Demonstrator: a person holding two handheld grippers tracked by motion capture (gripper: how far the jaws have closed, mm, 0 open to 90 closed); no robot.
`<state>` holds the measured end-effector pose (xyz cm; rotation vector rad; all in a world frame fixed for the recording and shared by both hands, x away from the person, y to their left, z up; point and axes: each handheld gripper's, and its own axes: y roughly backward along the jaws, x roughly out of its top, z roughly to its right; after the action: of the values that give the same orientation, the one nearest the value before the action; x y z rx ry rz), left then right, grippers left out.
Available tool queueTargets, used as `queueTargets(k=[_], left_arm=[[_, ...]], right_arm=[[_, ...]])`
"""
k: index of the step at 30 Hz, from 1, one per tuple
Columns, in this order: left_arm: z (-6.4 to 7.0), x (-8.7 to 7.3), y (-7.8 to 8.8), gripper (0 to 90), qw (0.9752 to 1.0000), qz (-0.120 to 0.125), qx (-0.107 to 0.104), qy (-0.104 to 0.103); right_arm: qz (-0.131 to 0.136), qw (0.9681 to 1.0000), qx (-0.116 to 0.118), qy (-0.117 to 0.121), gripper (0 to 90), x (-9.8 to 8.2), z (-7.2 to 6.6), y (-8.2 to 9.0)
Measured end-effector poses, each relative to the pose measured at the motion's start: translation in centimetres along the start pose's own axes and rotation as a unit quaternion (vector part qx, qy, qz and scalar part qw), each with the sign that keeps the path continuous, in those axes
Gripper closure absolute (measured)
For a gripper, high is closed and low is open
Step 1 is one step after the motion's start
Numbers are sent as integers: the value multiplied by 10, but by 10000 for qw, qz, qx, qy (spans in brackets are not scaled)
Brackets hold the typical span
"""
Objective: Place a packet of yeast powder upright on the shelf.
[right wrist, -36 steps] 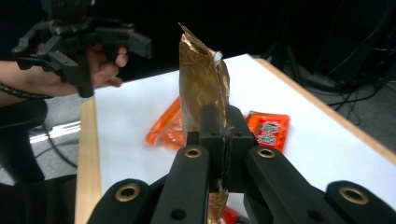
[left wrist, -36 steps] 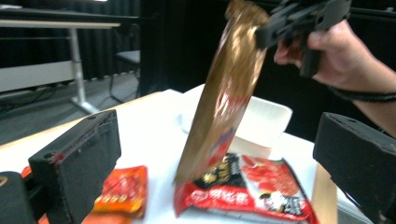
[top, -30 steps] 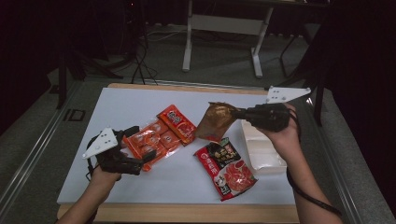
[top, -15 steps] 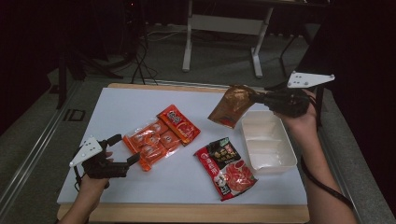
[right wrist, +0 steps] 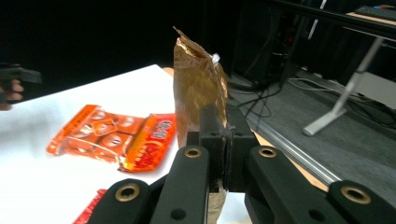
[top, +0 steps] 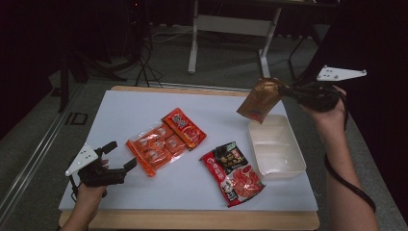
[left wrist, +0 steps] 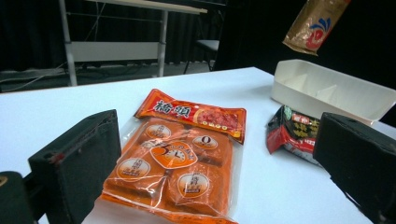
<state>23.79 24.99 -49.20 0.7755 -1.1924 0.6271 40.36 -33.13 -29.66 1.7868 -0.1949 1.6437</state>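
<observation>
Brown snack pouch (top: 260, 100) hangs in the air above the far end of the white plastic tray (top: 277, 147), pinched by its upper edge in the right gripper (top: 287, 91), whose jaws are pressed together on the foil. In the right gripper view the pouch (right wrist: 198, 91) rises straight from the clamped jaws. It looks light and limp, a crinkly foil bag that would swing and fold rather than hold shape, and its glossy skin seems slippery, so the flat sealed edge is probably the surest place to grip; squeezing the belly could crush what is inside.

Left gripper (top: 120, 163) sits low at the near left corner, its 2 jaws spread with nothing between them, aimed at the orange snack pack (left wrist: 175, 165), which lies just ahead. A red packet (top: 184, 129) rests against that pack's far end, and a red-and-black packet (top: 233, 171) lies beside the tray.

Everything rests on a white table (top: 120, 110) with a wooden edge, smooth and bare. Beyond it the room is dark, with a grey floor, cables and a white desk frame (top: 232, 29).
</observation>
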Motion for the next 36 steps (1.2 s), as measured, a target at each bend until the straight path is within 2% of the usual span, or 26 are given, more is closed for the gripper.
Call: queueTargets(k=[2,3,6,9,12,18,21,25,28,31,33,36], left_arm=[[0,0,0,13,10000,0,0,0],[0,-1,0,13,10000,-12,22,-15],[0,0,1,13,10000,-14,11,-38],[-1,0,1,13,10000,-6,19,-27],[-2,-1,1,13,10000,-26,22,-8],[-3,-2,0,13,10000,-45,7,22],[-3,-2,-1,13,10000,-44,-12,34],[-3,-2,-1,13,10000,-53,-25,34],[-3,-2,-1,13,10000,-61,-35,41],[-4,-3,-2,13,10000,-72,-30,52],[-4,-3,-2,13,9999,-85,-32,49],[-4,-3,-2,13,9999,-94,-38,41]], right_arm=[[-18,10000,-42,11,886,-1,4,2],[-13,9999,-139,-30,886,-3,13,5],[-48,9996,-125,-239,886,-8,25,8],[-167,9991,-197,-335,887,-15,34,8],[-309,9987,-259,-325,887,-23,40,7],[-428,9977,-396,-359,887,-38,50,8],[-494,9973,-451,-304,887,-42,56,8],[-767,9951,-546,-312,887,-46,63,3],[-877,9942,-576,-226,887,-48,65,-3],[-865,9946,-548,-175,886,-48,65,-8],[-803,9951,-568,11,871,-49,64,-16],[-782,9958,-472,110,864,-50,64,-23]])
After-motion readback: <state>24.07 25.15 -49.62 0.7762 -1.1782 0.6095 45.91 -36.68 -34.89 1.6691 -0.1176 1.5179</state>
